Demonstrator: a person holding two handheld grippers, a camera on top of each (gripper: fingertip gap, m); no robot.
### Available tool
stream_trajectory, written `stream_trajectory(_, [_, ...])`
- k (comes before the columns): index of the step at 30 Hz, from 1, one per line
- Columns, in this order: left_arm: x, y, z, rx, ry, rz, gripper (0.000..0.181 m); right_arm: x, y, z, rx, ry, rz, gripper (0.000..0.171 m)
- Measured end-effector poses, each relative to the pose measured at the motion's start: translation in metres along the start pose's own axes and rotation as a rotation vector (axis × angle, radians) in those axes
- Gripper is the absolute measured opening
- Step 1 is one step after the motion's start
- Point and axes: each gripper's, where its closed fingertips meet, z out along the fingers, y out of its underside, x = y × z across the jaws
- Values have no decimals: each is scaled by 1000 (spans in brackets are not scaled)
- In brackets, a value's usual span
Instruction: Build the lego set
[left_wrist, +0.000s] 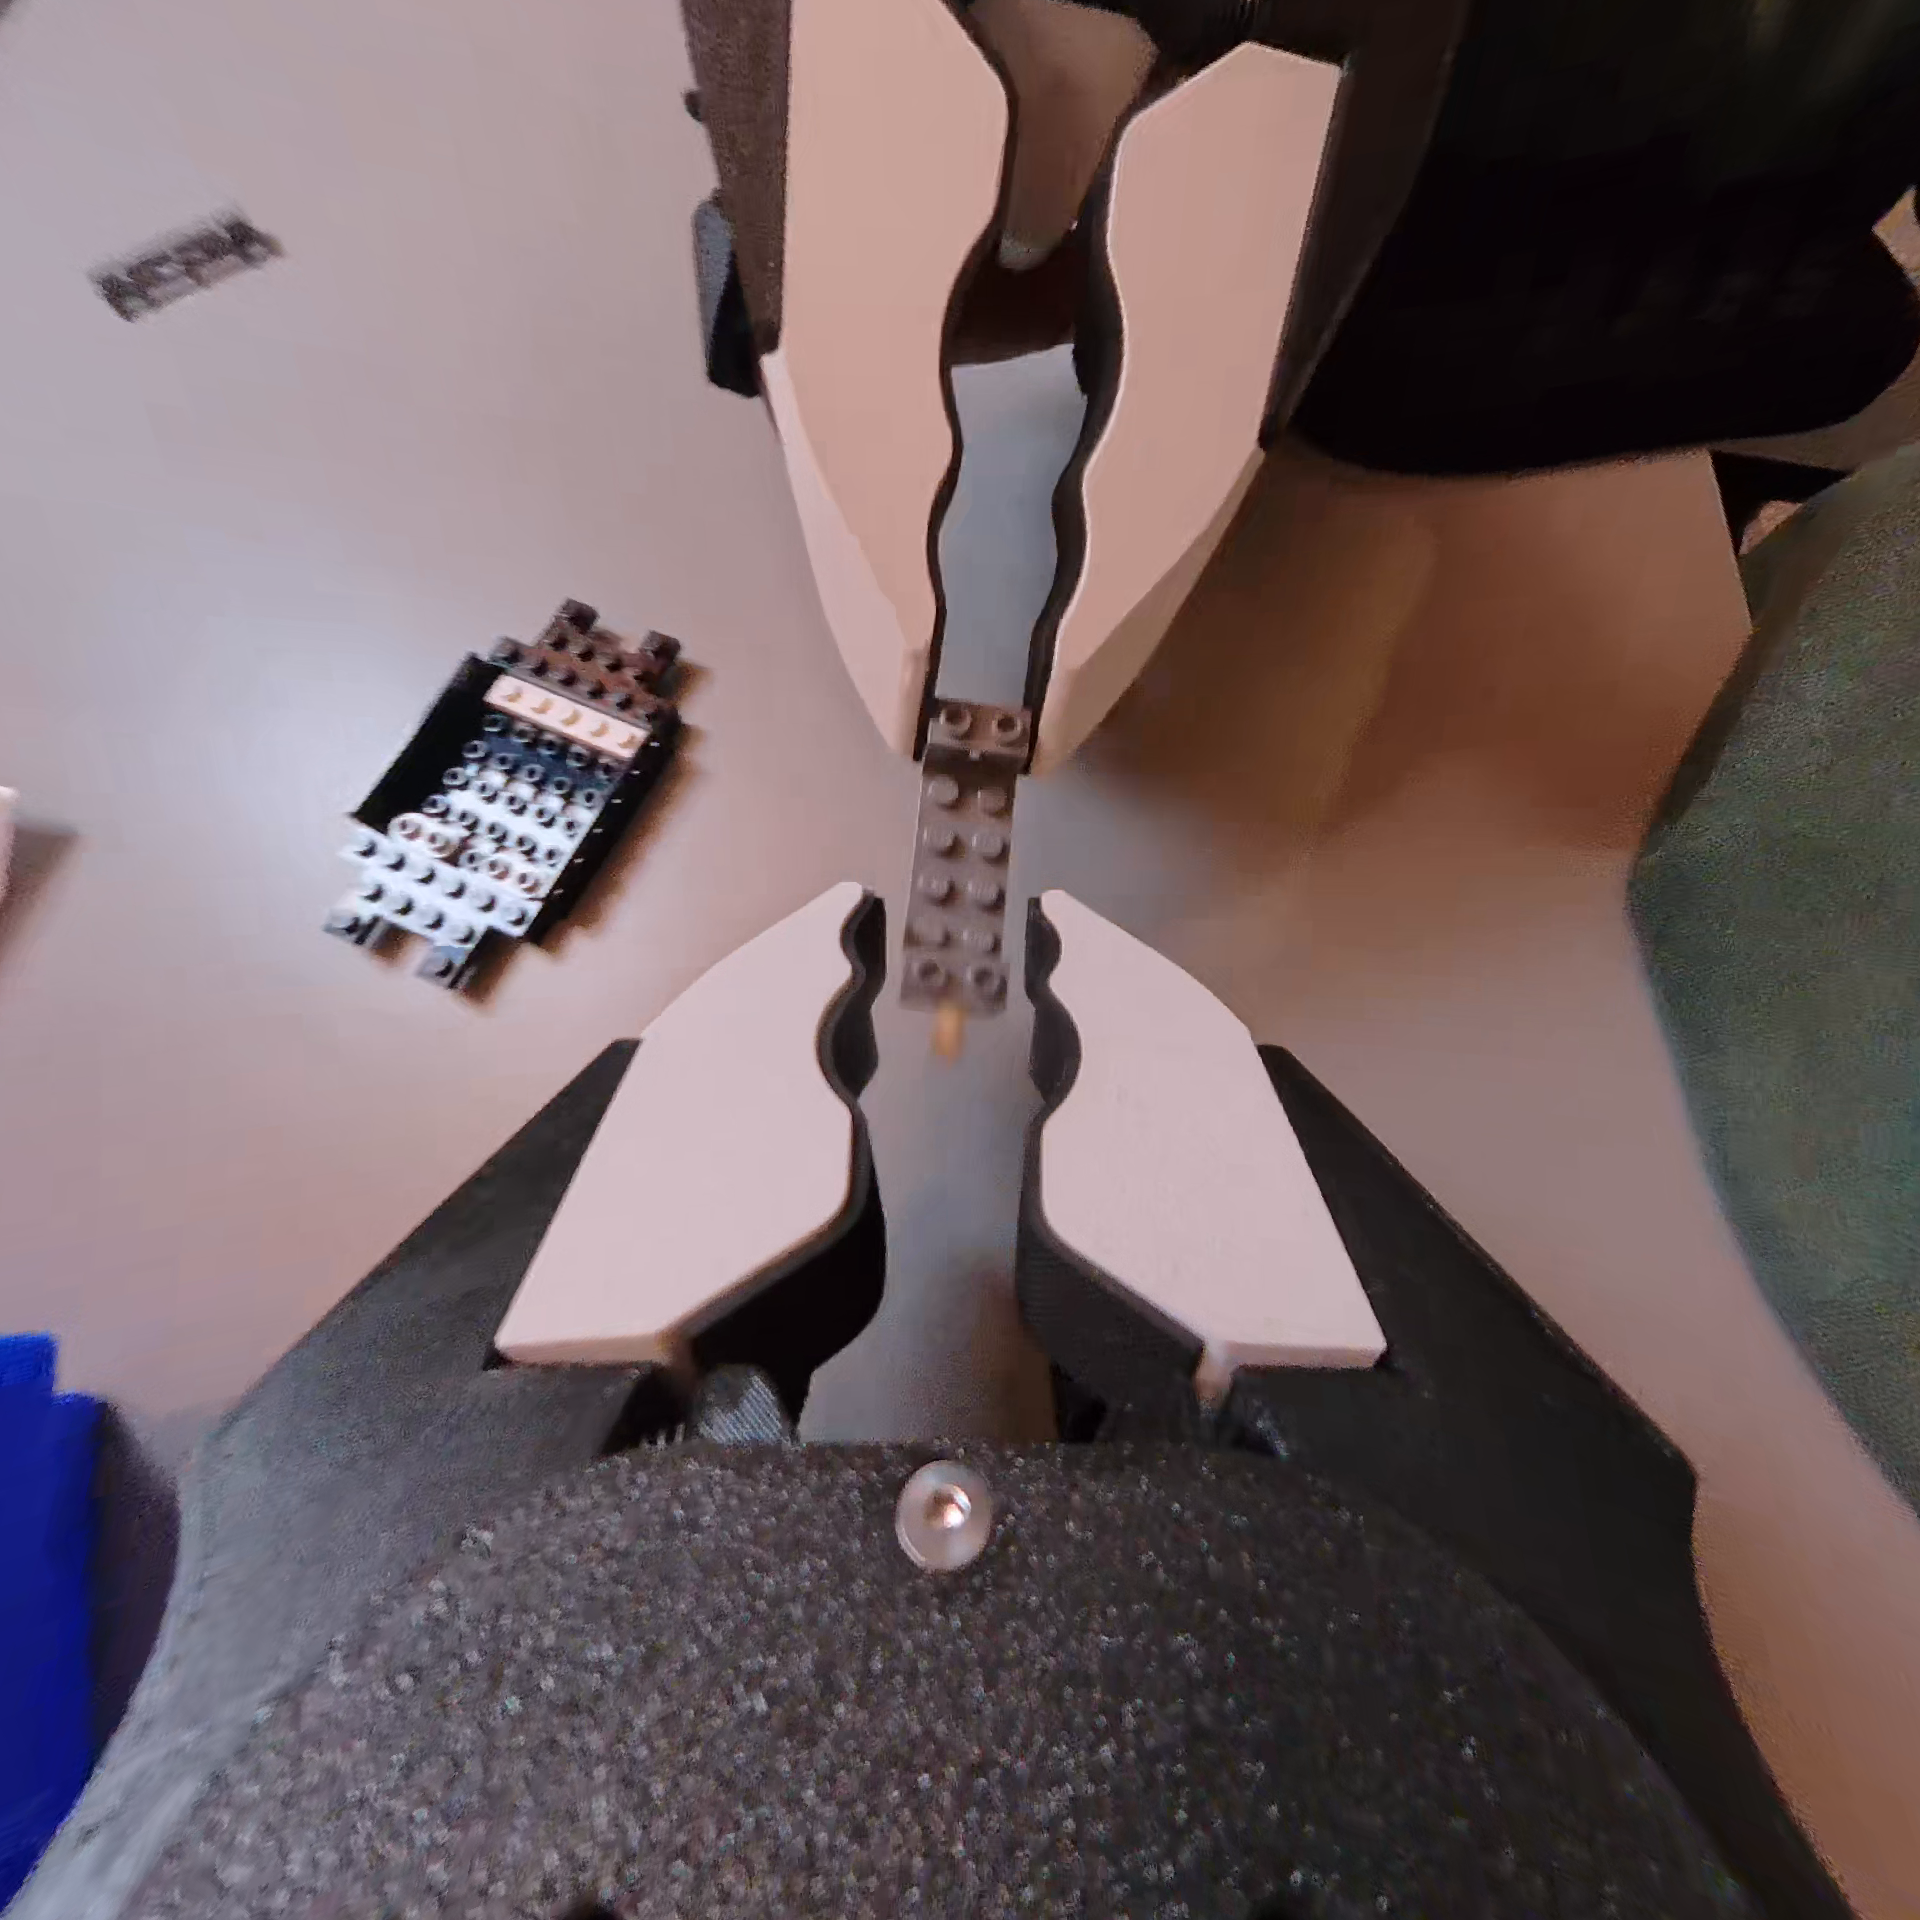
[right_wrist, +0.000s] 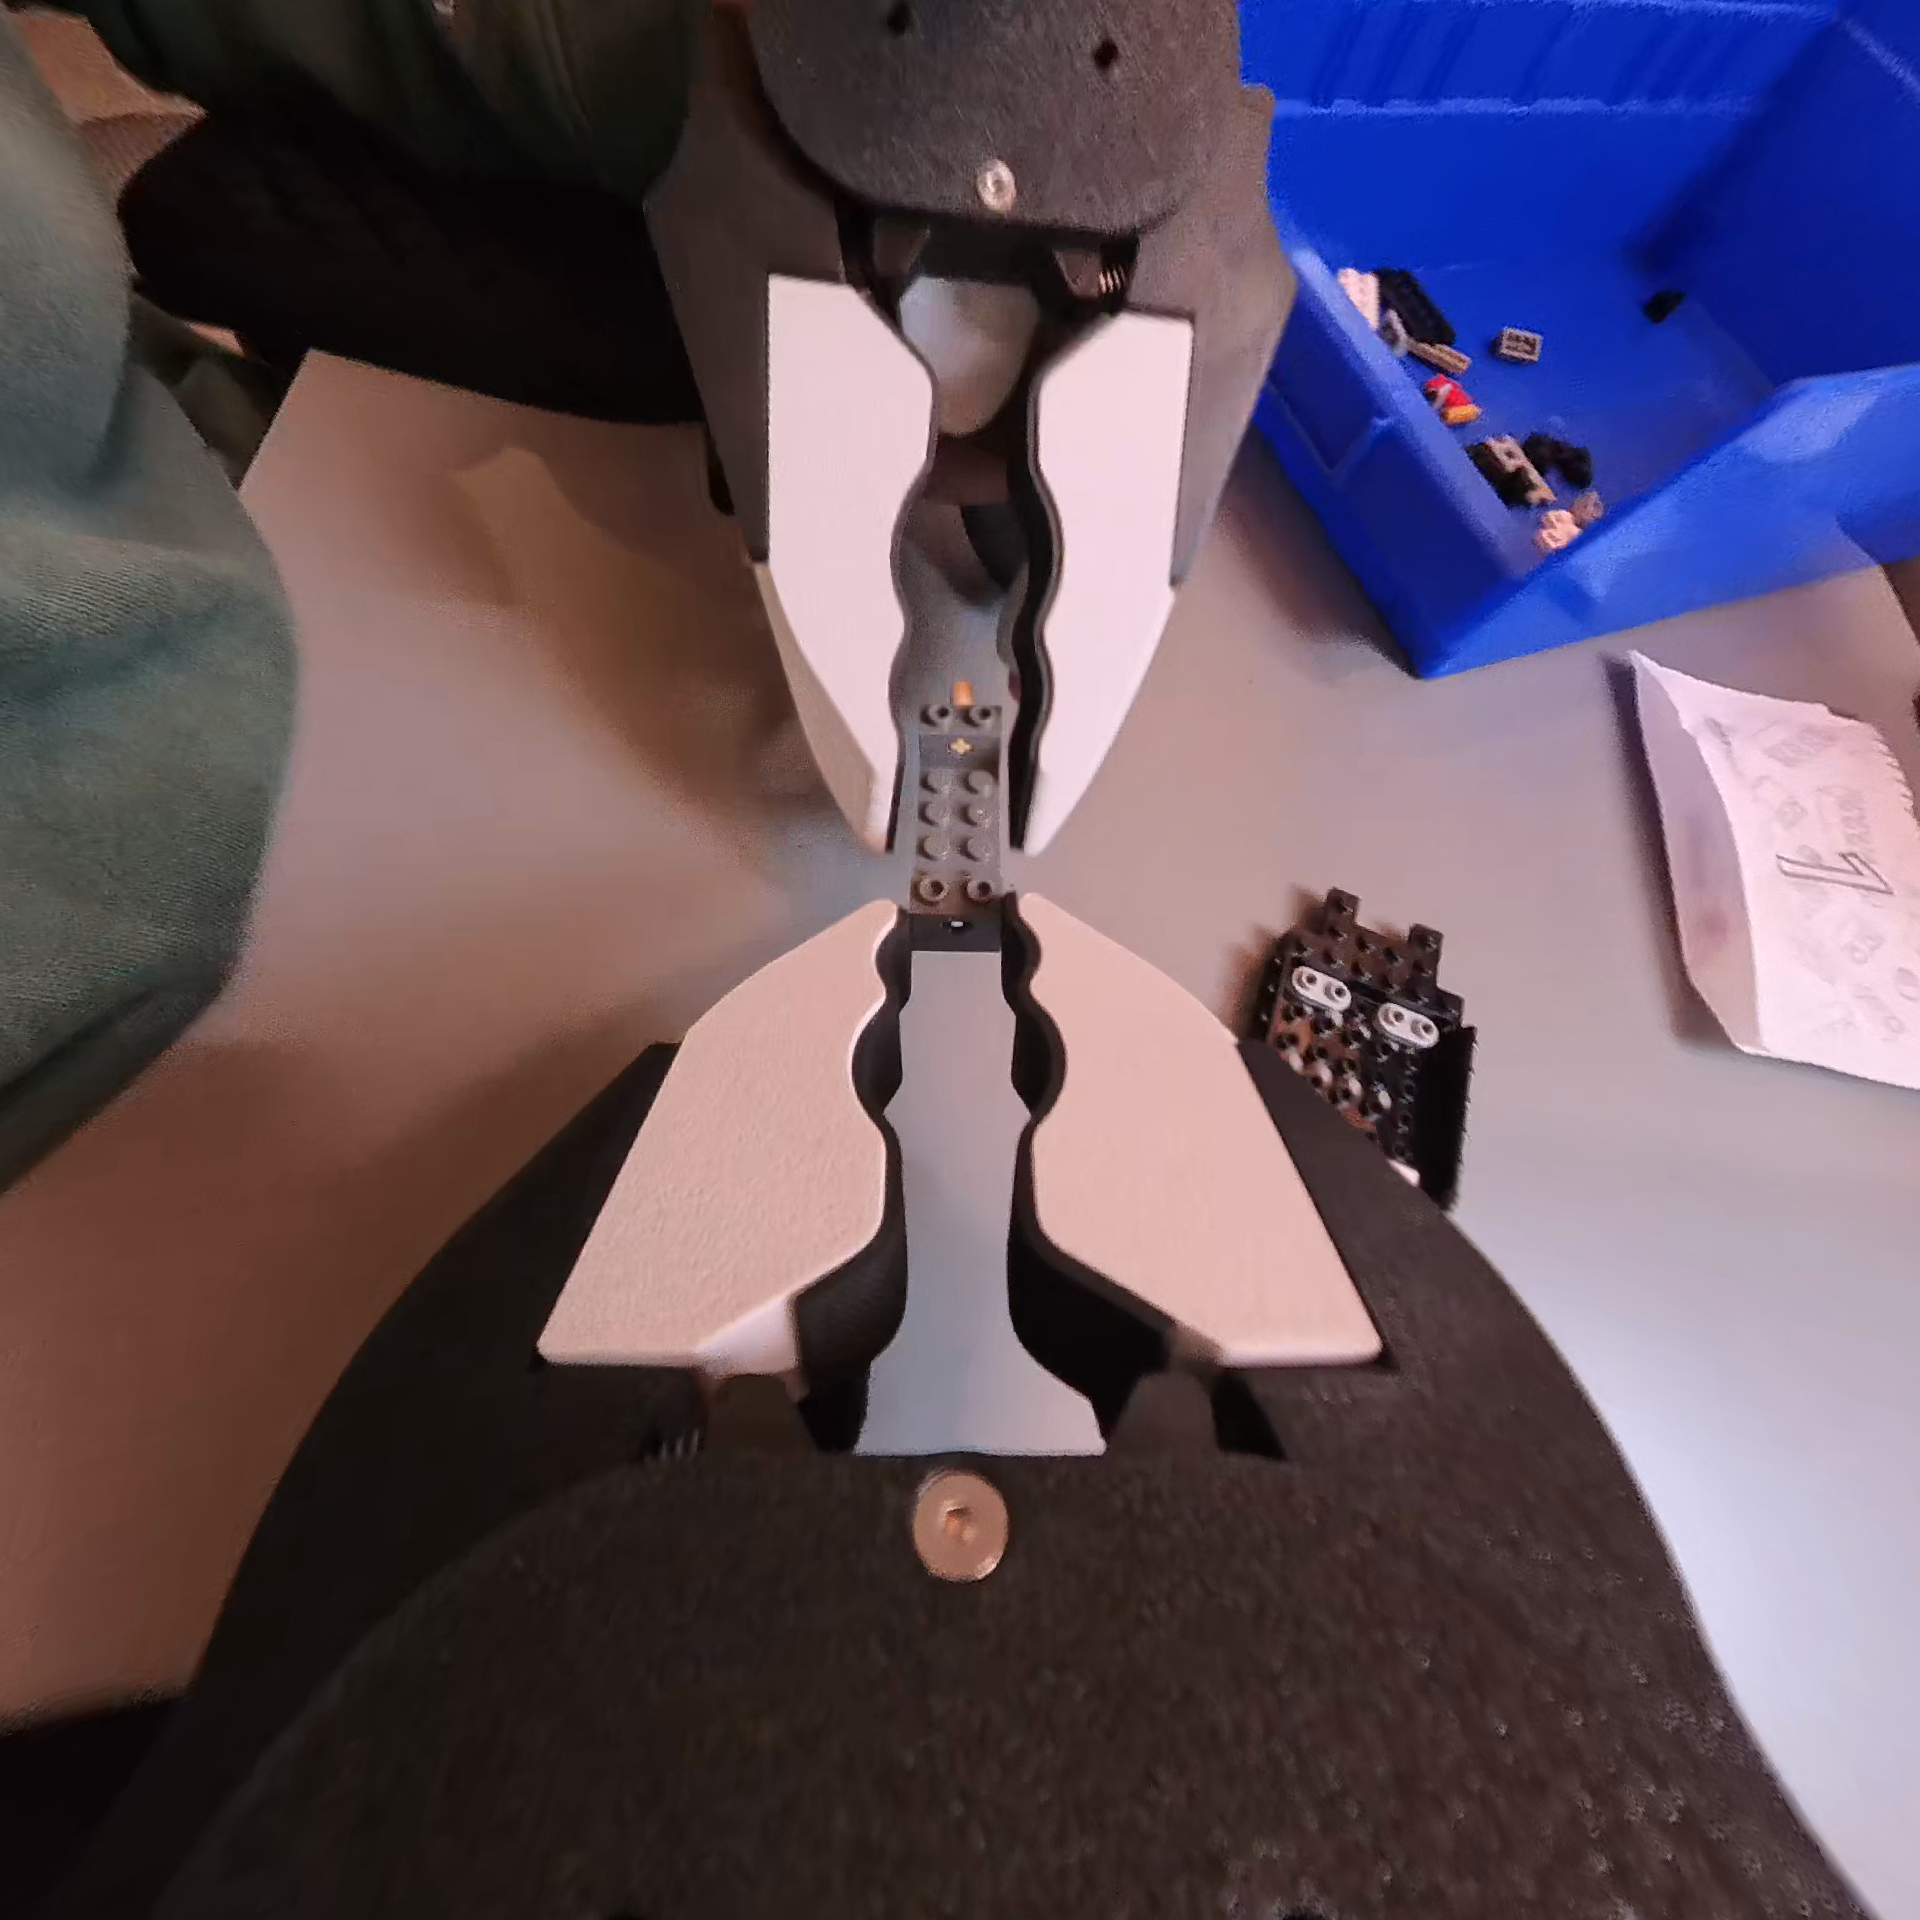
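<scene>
Both tools are facing tip to tip: the right tool (right_wrist: 954, 925) is pinching one end of a grey studded plate (left_wrist: 961, 883) while the left tool (left_wrist: 951, 914) is straddling its other end, spread, with the black brick model (left_wrist: 509, 800) lying apart on the surface (left_wrist: 312, 468).

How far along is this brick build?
Done: a partly built black-and-grey assembly lies on the table. In hand: the right gripper clamps one end of a grey plate; the left gripper, open, flanks the other. Left: plate unattached, loose pieces in the blue bin.
</scene>
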Motion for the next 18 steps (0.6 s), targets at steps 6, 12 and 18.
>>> stream_trajectory(6, [-6, -3, -11, 23, -37, 20, 17, 4, 1, -7, 12, -3, 19, 16])
stream_trajectory(12, [-5, 2, -13, -4, -40, 46, 15, 3, 9, -6, -23, -9, 15, 16])
stream_trajectory(18, [-5, 6, -11, -41, -56, 72, 9, 2, 14, -5, -57, -8, 6, 16])
